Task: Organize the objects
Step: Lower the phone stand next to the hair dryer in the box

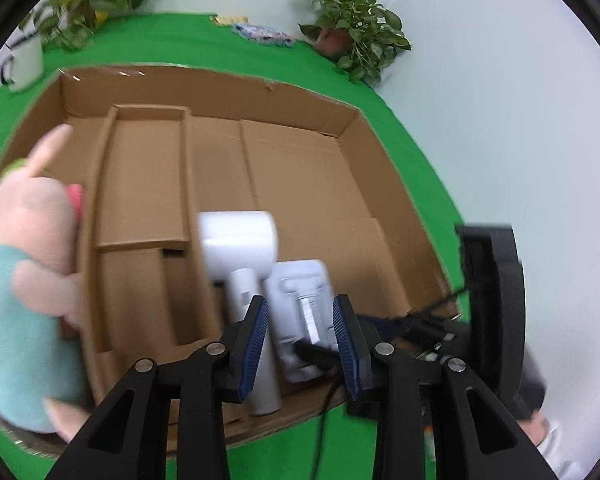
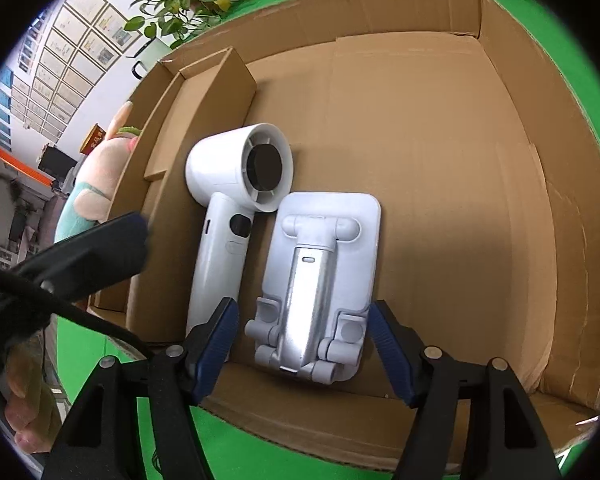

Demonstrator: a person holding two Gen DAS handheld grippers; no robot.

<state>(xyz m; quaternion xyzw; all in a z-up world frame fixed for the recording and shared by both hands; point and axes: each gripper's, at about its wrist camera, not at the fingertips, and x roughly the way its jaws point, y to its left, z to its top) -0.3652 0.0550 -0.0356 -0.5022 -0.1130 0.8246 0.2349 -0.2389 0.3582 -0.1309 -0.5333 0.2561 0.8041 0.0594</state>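
A white handheld fan (image 2: 228, 204) and a grey-white folding stand (image 2: 320, 280) lie side by side on the floor of a shallow cardboard box (image 2: 440, 160). My right gripper (image 2: 300, 348) is open, its blue pads either side of the stand's near end, not gripping it. My left gripper (image 1: 302, 346) is open and empty above the box's near edge, with the fan (image 1: 240, 264) and stand (image 1: 300, 312) just ahead. A pink plush toy in a teal shirt (image 1: 24, 280) sits at the box's left side, also in the right wrist view (image 2: 92, 196).
The box (image 1: 300, 168) has cardboard dividers (image 1: 144, 184) on its left and sits on a green tabletop (image 1: 172, 40). Potted plants (image 1: 352, 24) and a white mug (image 1: 24, 60) stand at the table's back. The right gripper's body (image 1: 492, 312) is close on the right.
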